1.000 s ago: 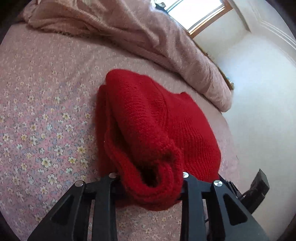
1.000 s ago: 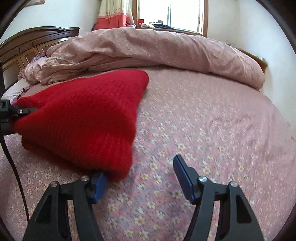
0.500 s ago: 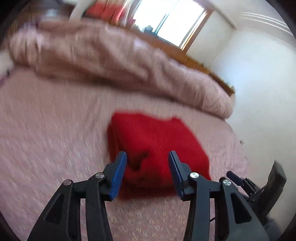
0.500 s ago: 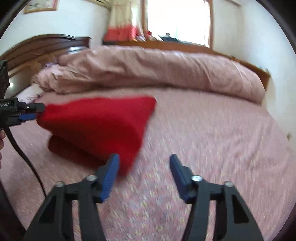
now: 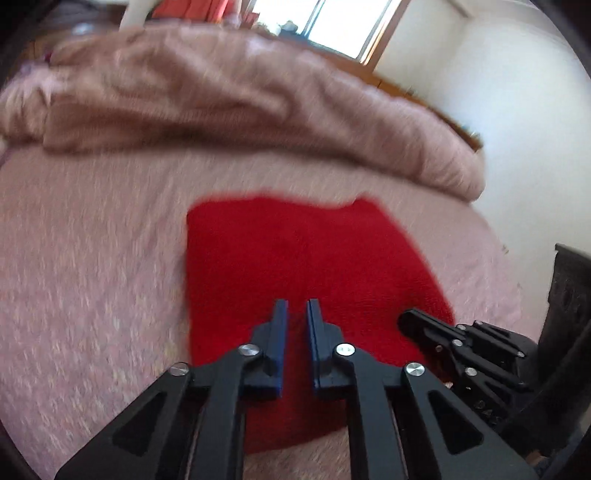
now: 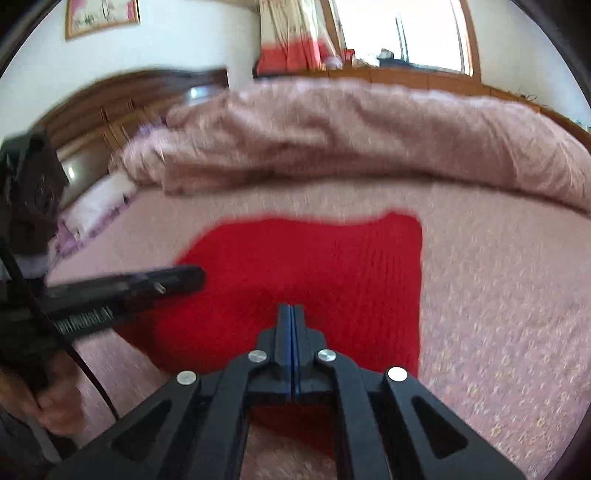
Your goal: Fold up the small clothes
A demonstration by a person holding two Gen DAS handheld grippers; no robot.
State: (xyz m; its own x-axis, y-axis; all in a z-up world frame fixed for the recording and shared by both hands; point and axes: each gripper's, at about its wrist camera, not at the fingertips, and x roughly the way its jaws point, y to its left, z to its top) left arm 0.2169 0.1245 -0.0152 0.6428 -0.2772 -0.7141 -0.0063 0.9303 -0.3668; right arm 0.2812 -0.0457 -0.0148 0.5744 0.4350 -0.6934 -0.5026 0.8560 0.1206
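Bedroom, daylit; bed with pink floral sheet (image 5: 92,277).

Left gripper (image 5: 296,310): my blue-padded fingers (image 5: 279,325) nearly together, a thin gap showing, nothing between them, poised over the cloth.

Right gripper (image 6: 291,314): my fingers (image 6: 284,328) clenched pad to pad, gripping nothing.

Red knitted garment (image 5: 303,258): folded into a flat, roughly square shape, lying on the sheet directly ahead of both grippers, free of them.

Rumpled pink quilt (image 6: 351,136): heaped along the far side of the bed.

Dark wooden headboard (image 6: 122,103): at the far left in the right wrist view.

Window (image 6: 399,33): bright, behind the quilt.
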